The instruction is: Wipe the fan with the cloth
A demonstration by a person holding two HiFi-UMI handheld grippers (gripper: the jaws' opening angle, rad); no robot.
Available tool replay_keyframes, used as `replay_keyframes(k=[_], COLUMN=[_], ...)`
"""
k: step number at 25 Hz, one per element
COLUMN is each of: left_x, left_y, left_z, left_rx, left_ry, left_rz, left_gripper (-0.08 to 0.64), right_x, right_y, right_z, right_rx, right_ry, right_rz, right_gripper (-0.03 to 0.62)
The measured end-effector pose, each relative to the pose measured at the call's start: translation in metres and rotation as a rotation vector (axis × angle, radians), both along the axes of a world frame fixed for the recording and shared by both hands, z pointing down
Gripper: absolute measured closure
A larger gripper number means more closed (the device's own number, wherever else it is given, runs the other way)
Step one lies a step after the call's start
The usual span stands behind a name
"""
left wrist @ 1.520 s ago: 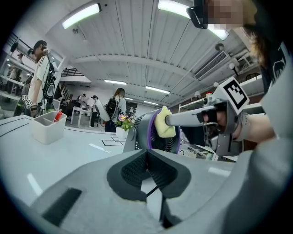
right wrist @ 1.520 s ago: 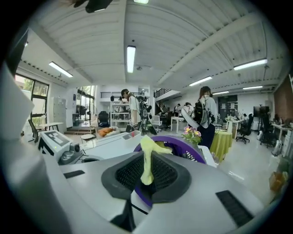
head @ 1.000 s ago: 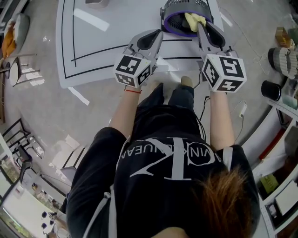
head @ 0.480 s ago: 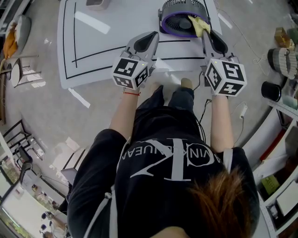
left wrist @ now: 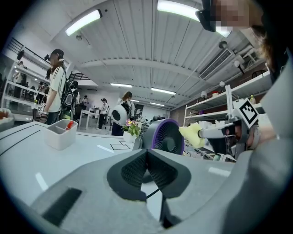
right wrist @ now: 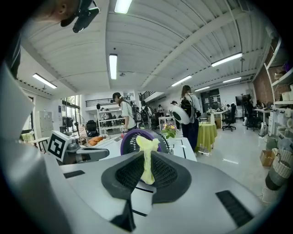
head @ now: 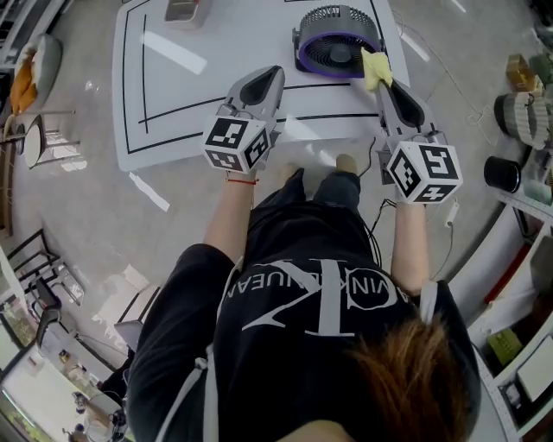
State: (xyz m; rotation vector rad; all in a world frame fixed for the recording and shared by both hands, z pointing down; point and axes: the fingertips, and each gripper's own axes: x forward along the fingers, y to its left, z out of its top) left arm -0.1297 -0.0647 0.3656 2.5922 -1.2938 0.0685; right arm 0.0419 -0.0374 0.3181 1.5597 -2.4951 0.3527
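The small fan (head: 337, 47), dark grey with a purple ring, stands at the far edge of the white table (head: 199, 86). My right gripper (head: 380, 79) is shut on the yellow cloth (head: 374, 67), which sits against the fan's right rim. In the right gripper view the cloth (right wrist: 147, 157) stands pinched upright between the pads, with the fan (right wrist: 132, 137) just behind it. My left gripper (head: 270, 76) hovers over the table, near and left of the fan, shut with nothing in it. In the left gripper view the fan (left wrist: 162, 137) and the cloth (left wrist: 192, 135) lie ahead of its closed pads (left wrist: 137, 167).
A white bin (head: 181, 9) (left wrist: 59, 132) sits at the table's far left. A small flower pot (left wrist: 130, 132) stands beyond the fan. Shelves with jars and cups (head: 523, 112) line the right side. A cable (head: 378, 216) trails on the floor. People stand in the background.
My right gripper has carried the cloth to the right, from the fan's front grille to its right rim. The left gripper has stayed nearly where it was.
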Motion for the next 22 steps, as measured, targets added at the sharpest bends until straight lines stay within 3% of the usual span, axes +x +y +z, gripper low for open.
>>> replay_keyframes(k=[13, 22], left_x=[-0.033, -0.048], left_y=[-0.010, -0.009], left_z=[-0.058, -0.092], left_rx=[0.103, 0.171], left_ry=[0.038, 0.032], left_rz=[-0.102, -0.148], left_gripper=[0.549, 0.549], right_x=[0.008, 0.021], right_y=[-0.001, -0.002], right_z=[-0.052, -0.071], right_rx=[0.158, 0.206], right_ry=[0.026, 0.055], right_rz=[0.026, 0.063], right_gripper=[0.548, 0.548])
